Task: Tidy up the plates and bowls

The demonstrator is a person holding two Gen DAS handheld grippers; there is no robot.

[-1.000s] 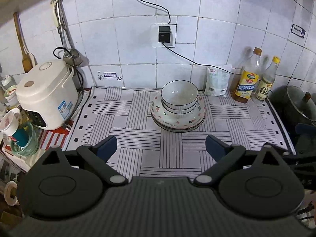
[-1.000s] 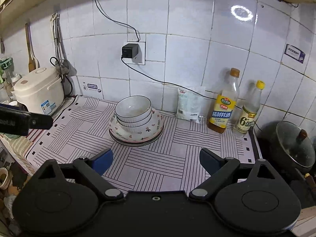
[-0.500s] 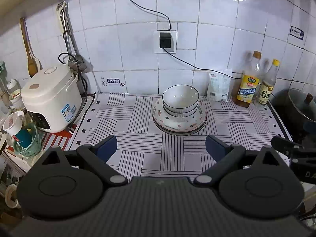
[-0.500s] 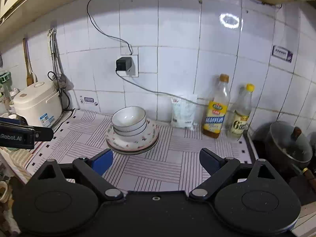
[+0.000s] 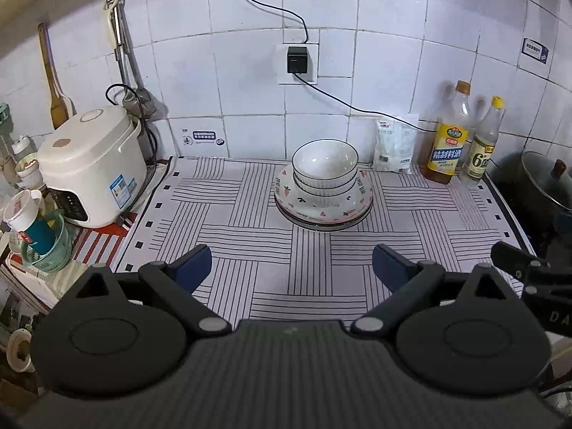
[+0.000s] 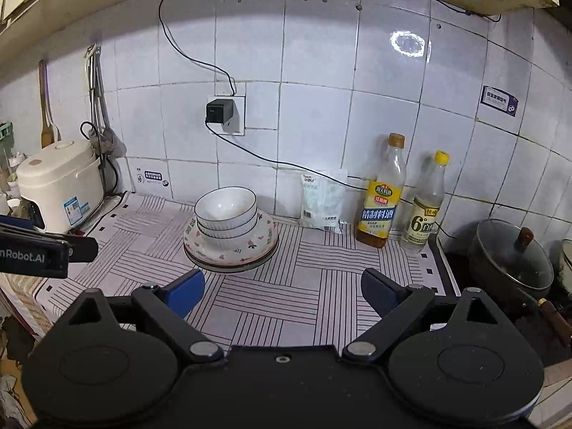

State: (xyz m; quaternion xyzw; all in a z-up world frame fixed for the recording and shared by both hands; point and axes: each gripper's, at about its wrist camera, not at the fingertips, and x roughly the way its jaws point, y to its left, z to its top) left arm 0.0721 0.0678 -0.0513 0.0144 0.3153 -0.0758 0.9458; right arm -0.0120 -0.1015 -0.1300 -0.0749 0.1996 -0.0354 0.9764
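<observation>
White bowls [image 5: 324,164] with dark rims are nested on top of stacked patterned plates [image 5: 323,209], one pile at the back middle of a striped mat [image 5: 250,236]. The same bowls [image 6: 226,211] and plates [image 6: 232,250] show in the right wrist view. My left gripper [image 5: 291,268] is open and empty, well in front of the pile. My right gripper [image 6: 282,291] is open and empty, in front of the pile and to its right. Part of the right gripper [image 5: 529,271] shows at the right edge of the left wrist view.
A white rice cooker [image 5: 91,166] stands at the left with cups in a green basket [image 5: 43,239] near it. A white bag [image 5: 395,146] and two bottles [image 5: 448,136] line the tiled wall. A lidded pot [image 6: 511,257] sits at the right.
Both grippers have drawn back and risen from the pile, which looks smaller and farther now. The bowls and plates have not moved. Both grippers stay open.
</observation>
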